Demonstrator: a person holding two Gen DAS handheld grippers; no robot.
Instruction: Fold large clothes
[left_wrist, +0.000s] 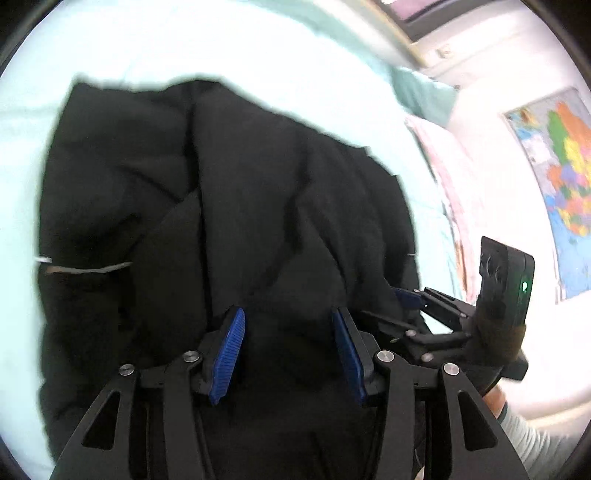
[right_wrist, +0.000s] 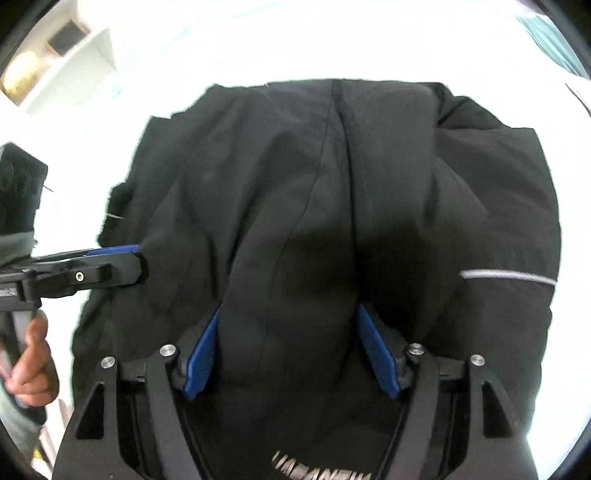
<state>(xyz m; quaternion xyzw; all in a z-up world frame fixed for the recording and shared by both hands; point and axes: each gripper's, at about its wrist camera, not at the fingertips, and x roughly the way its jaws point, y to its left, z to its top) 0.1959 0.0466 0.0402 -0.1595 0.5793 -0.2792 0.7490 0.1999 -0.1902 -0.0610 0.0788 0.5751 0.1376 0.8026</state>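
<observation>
A big black jacket lies spread on a pale bed sheet, with a thin white stripe across one side. My left gripper hangs low over its near part, blue pads apart and their faces bare, black cloth lying between them. In the right wrist view the jacket fills the middle, with a grey stripe at the right. My right gripper stands open over a raised fold. The left gripper reaches the jacket's left edge there; the right gripper shows at the jacket's right edge.
A pink pillow and a teal pillow lie at the bed's right end, under a coloured wall map. A white shelf unit stands at the far left. A person's hand grips the left handle.
</observation>
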